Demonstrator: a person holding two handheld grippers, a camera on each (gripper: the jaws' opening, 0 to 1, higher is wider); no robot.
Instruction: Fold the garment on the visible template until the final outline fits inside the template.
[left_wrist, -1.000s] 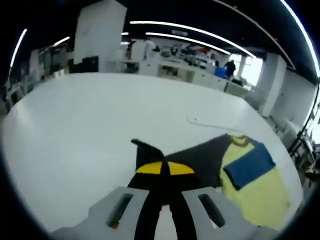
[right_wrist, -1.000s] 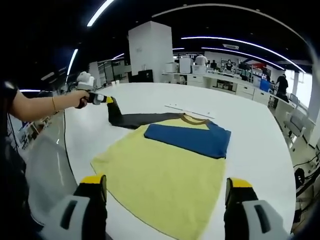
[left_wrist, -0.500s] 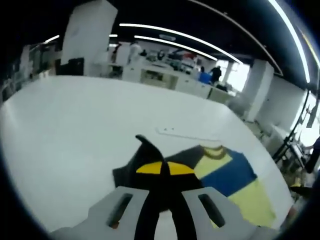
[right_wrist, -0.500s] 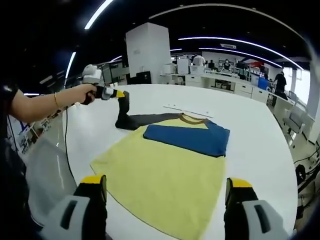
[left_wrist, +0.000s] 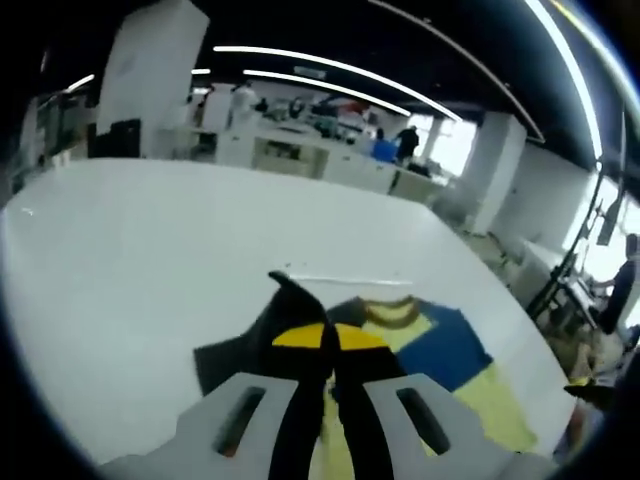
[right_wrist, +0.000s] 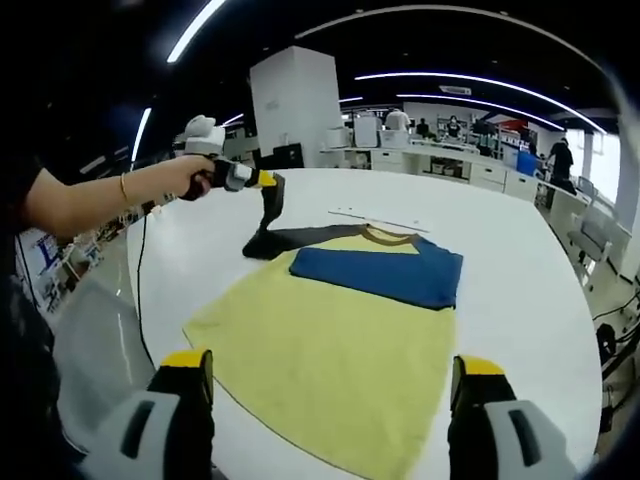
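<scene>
In the left gripper view, the left hand-held gripper (left_wrist: 330, 338) covers the near part of the shirt (left_wrist: 440, 350), and the dark sleeve (left_wrist: 290, 300) end vanishes between its jaws. In the right gripper view, the shirt's lower hem runs behind the right hand-held gripper (right_wrist: 330, 385). The white strip (right_wrist: 378, 220) on the worktop (right_wrist: 520, 290) is too small to identify.

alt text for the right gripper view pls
A yellow shirt lies flat on a white table, its blue sleeve folded across the chest. The left gripper lifts the black sleeve, while the right gripper hangs open in the foreground.
</scene>
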